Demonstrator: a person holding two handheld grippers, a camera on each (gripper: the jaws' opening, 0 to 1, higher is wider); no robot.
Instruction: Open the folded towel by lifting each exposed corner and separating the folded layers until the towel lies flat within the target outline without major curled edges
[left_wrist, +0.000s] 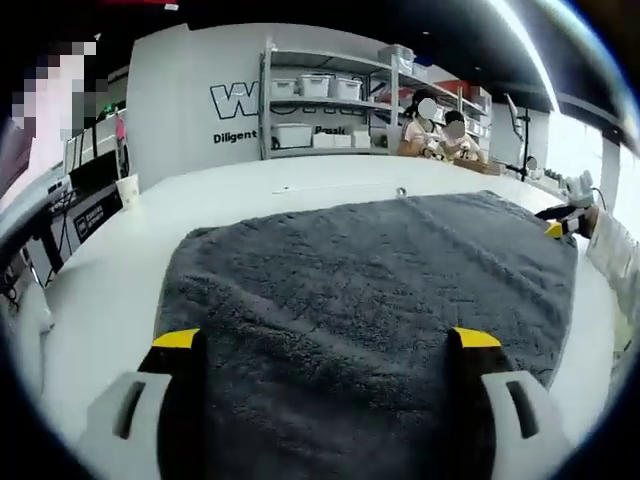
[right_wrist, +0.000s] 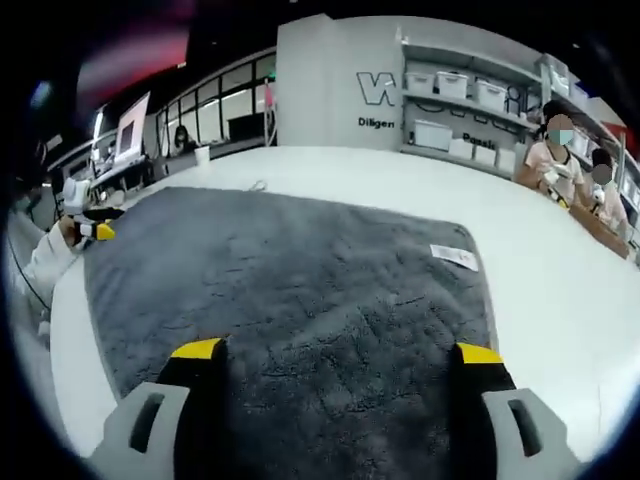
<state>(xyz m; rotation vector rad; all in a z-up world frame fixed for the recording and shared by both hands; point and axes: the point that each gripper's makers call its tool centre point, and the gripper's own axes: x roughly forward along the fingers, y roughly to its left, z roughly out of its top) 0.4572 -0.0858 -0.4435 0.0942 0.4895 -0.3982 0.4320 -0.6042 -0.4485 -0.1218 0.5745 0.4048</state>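
A white tabletop (left_wrist: 300, 180) carries a dark grey terry towel (left_wrist: 370, 290), spread flat across the centre of both views. In the left gripper view, the left tool (left_wrist: 327, 340) stands wide open over the towel, gripping nothing. In the right gripper view, the right tool (right_wrist: 338, 352) is likewise wide open and empty. A white label (right_wrist: 455, 257) sits at right of centre.

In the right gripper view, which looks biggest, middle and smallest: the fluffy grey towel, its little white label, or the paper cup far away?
1. Fluffy grey towel, by far.
2. White label on its corner.
3. White paper cup, though it only looks tiny because it stands far from the camera.
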